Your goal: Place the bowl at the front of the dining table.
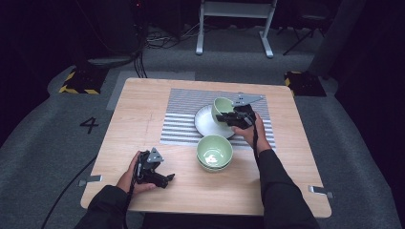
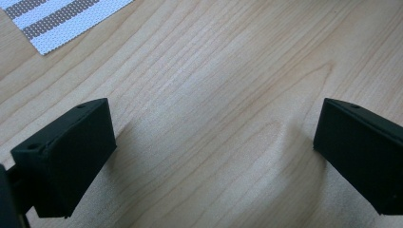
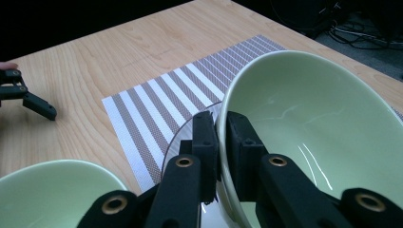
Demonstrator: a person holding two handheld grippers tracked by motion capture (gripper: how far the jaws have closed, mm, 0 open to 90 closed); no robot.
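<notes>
The right gripper [image 3: 217,156] has its two black jaws pinched on the rim of a pale green bowl [image 3: 313,133], one jaw inside the wall and one outside. In the high view this gripper [image 1: 232,118] holds the bowl [image 1: 221,108] tilted over a white plate [image 1: 206,122] that lies on the striped placemat [image 1: 184,114] at the far middle of the table [image 1: 143,119]. The right hand [image 1: 249,130] wraps the gripper's body from the near side, with the forearm in a dark sleeve running back to the near right edge.

Two more green bowls [image 1: 214,151], stacked, stand just near of the plate.

The left gripper [image 2: 214,152] has its jaws spread wide with only bare wood between them. In the high view it [image 1: 168,179] lies low at the near left of the table, pointing right, with the left hand [image 1: 133,174] clasped around it.
</notes>
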